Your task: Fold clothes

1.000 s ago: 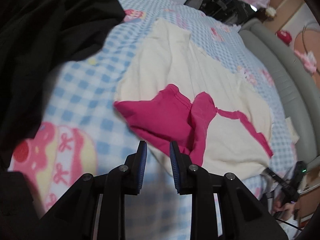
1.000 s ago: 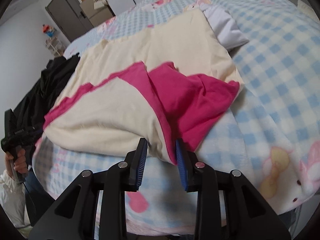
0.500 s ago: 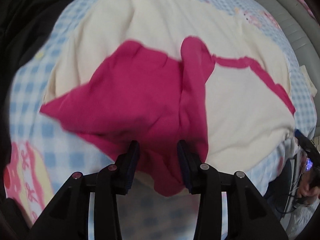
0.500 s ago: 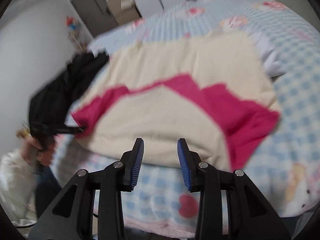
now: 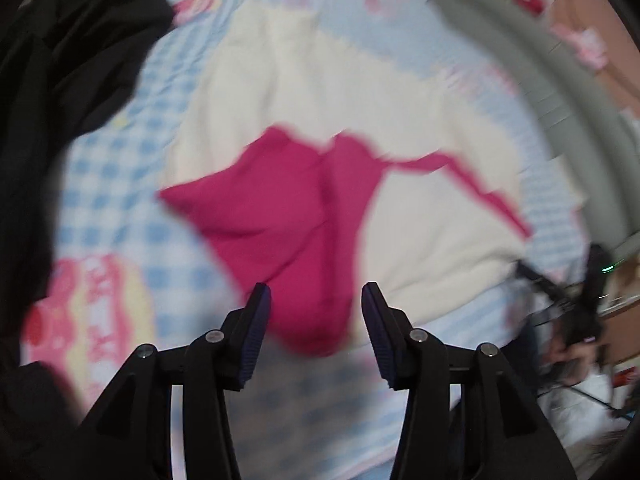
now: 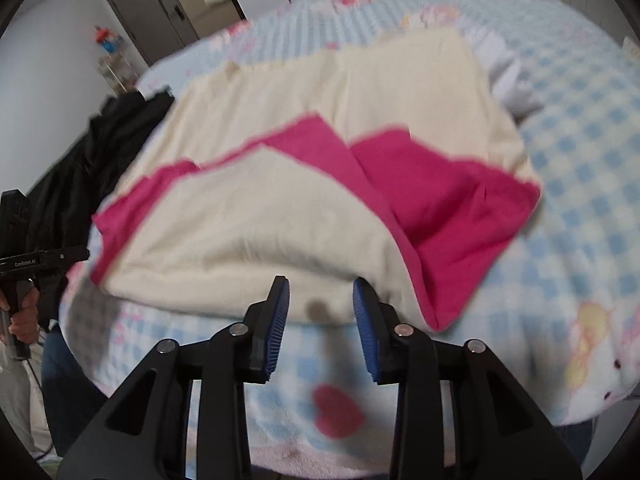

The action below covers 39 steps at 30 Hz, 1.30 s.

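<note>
We see soft matt cloth everywhere: the cream garment (image 6: 304, 216) looks fleecy, its pink lining (image 6: 448, 208) smoother. The checked blanket (image 6: 580, 152) seems plush, though blur makes that hard to call. Gripper fingers (image 6: 276, 320) are matt black plastic with ribbed blue pads and shiny metal screws.

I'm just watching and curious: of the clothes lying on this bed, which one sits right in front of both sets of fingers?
The cream and pink garment, spread flat mid-bed. Its pink flap lies just ahead of the left fingers. The black clothing is heaped off to one side.
</note>
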Available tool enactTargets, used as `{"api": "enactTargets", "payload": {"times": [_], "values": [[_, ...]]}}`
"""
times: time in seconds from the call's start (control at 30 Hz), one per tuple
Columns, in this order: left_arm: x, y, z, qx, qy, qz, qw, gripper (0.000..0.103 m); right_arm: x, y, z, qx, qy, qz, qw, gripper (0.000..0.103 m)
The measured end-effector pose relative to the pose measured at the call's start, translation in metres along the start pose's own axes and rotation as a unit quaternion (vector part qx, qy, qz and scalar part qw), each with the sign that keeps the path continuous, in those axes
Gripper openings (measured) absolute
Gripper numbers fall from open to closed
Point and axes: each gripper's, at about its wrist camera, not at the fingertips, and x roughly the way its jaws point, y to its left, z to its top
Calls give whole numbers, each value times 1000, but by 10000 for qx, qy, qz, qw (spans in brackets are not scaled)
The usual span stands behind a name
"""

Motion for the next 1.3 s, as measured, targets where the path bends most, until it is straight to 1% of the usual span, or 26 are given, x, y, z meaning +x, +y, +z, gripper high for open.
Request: {"api": "enactTargets", "payload": {"times": [0.07,0.1,0.17,0.2,0.23,0.27,0.3,0.37,0.43,0.5,0.53,0.57,0.6,0.63,0.7,0.77,0.8,0.83,0.87,0.93,0.97,1.07,1.17,1.23,1.27,1.3], "values": [[14,-8,0,-13,16,-390,9992,54,-4,0,3,41,-213,40,9998,40],[25,-7,-2,-32,132,-277,9995,54,4,-2,4,97,-106,35,9999,42],[47,-1,-10,-120,443,280,9986,47,10,-5,-1,35,81,-129,9999,42],[56,8,-12,-243,630,647,9956,26,10,-6,-5,-34,150,-213,9997,38],[56,17,-13,-399,673,701,9945,24,11,-6,-8,-103,219,-297,9993,32],[54,25,-15,-557,651,613,9944,24,11,-7,-12,-171,285,-378,9987,29],[49,28,-14,-619,606,602,9944,24,8,-6,-8,-194,251,-330,9990,26],[38,21,-8,-463,491,677,9954,24,3,-5,-1,-241,182,-234,9993,26],[29,10,3,-295,260,429,9983,25,-2,-3,7,-287,114,-138,9994,30],[23,0,18,-152,3,172,9997,42,-8,-2,14,-334,45,-42,9994,34],[24,-4,27,-84,-91,129,9998,54,-10,-1,18,-357,11,6,9994,37],[30,-6,36,-47,-93,148,9998,54,-13,-1,22,-380,-23,54,9993,42],[39,-7,39,-60,-10,189,9998,54,-16,0,25,-403,-57,102,9991,56],[47,-6,39,-108,103,248,9996,54,-18,1,29,-426,-92,150,9989,65],[66,-7,41,-93,360,510,9980,54,-23,2,36,-474,-153,240,9985,63],[82,-11,38,-73,562,781,9953,49,17,3,47,-593,352,-124,9975,63],[83,-13,36,-64,579,925,9940,41,31,0,47,-611,552,-244,9963,61],[84,-14,36,-48,583,1079,9924,25,39,-3,47,-532,641,-200,9963,54],[83,-17,37,-4,521,1215,9912,18,46,-7,47,-454,726,-156,9962,49],[72,-26,45,148,302,1280,9912,8,44,-8,46,-453,671,-67,9967,22],[67,-31,50,227,189,1294,9911,5,42,-8,45,-453,643,-23,9969,17],[50,-45,63,465,-149,1336,9898,2,32,-7,49,-500,537,106,9972,12],[38,-55,75,648,-412,1350,9879,2,12,-5,52,-513,185,126,9984,11],[45,-45,80,476,-333,1266,9902,3,5,-6,55,-461,-14,81,9989,11],[55,-37,80,314,-141,1147,9928,6,6,-8,53,-426,0,72,9991,11],[67,-29,79,120,102,1006,9948,10,13,-11,50,-388,154,46,9991,11]]}}
